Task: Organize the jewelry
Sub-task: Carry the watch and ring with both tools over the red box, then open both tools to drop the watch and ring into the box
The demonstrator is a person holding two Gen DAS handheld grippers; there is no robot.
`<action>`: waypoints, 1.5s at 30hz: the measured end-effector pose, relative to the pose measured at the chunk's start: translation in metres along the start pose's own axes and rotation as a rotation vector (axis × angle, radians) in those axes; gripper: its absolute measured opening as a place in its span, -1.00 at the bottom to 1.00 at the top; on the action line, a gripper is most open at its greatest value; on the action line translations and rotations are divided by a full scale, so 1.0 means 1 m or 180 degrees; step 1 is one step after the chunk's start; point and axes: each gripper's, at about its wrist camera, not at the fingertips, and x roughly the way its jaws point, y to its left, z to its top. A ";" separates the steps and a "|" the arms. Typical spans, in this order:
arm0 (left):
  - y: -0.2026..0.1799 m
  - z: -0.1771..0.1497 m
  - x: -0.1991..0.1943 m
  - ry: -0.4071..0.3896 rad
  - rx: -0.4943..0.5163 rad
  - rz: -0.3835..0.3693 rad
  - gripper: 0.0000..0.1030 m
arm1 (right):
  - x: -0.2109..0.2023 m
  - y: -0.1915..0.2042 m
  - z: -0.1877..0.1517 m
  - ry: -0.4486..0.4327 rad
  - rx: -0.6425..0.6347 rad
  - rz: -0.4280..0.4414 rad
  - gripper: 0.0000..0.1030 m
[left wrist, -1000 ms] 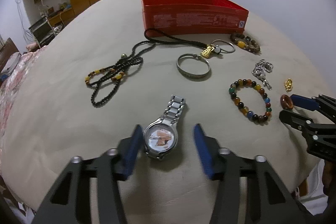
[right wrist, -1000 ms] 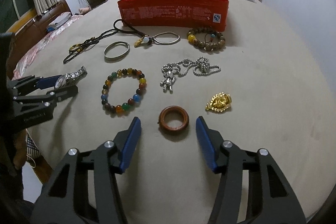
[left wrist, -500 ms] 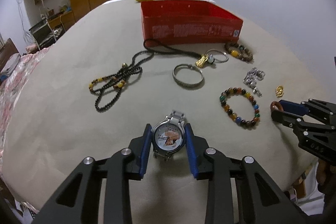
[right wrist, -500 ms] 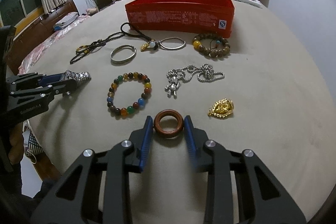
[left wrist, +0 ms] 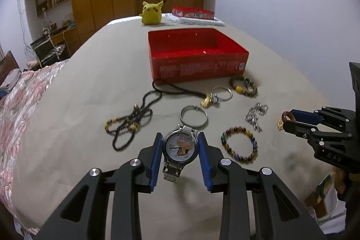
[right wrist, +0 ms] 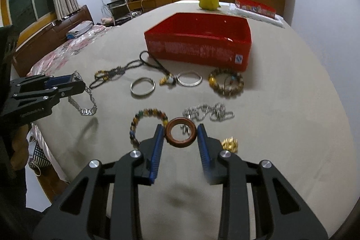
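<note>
My left gripper (left wrist: pixel 180 138) is shut on a silver watch (left wrist: pixel 180 150), held by its case above the beige cloth, strap hanging. In the right wrist view the left gripper (right wrist: pixel 78 82) is at the left with the watch strap (right wrist: pixel 87 105) dangling. My right gripper (right wrist: pixel 180 127) is shut on a brown ring (right wrist: pixel 180 143), also raised; the left wrist view shows the right gripper (left wrist: pixel 290 120) at the right. An empty-looking red box (left wrist: pixel 198 64) stands beyond. Between lie a multicoloured bead bracelet (right wrist: pixel 146 125), silver bangle (right wrist: pixel 142 86), silver chain (right wrist: pixel 207 115) and gold pendant (right wrist: pixel 229 144).
A black bead necklace (left wrist: pixel 128 125), a gold charm on a cord (left wrist: pixel 207 101), a thin bangle (left wrist: pixel 221 92) and a brown bead bracelet (left wrist: pixel 244 86) lie before the box. A yellow plush (left wrist: pixel 151 12) and another red box (left wrist: pixel 192 12) stand behind. A floral bedcover (left wrist: pixel 22 93) is left.
Both grippers went from open around their items to shut on them. They then rose, lifting the watch and the ring off the cloth, and the views tilted up.
</note>
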 end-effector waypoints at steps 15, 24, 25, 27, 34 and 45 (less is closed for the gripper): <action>-0.002 0.098 -0.010 -0.0397 0.0220 -0.0081 -0.40 | 0.005 -0.038 0.106 -0.0141 -0.0220 0.0139 -0.43; -0.003 0.168 0.038 -0.0417 0.0301 -0.0143 -0.40 | 0.065 -0.069 0.160 0.0024 -0.0220 0.0155 -0.43; -0.002 0.174 0.047 -0.0384 0.0305 -0.0143 -0.40 | 0.076 -0.073 0.165 0.0069 -0.0218 0.0157 -0.43; 0.000 0.183 0.066 -0.0321 0.0309 -0.0144 -0.40 | 0.094 -0.079 0.172 0.0158 -0.0230 0.0146 -0.43; 0.008 0.206 0.155 0.0033 0.0256 -0.0130 -0.40 | 0.164 -0.101 0.192 0.0495 -0.0248 0.0057 -0.43; 0.018 0.194 0.205 0.0314 0.0211 -0.0119 -0.35 | 0.201 -0.102 0.188 0.0691 -0.0394 -0.0054 -0.36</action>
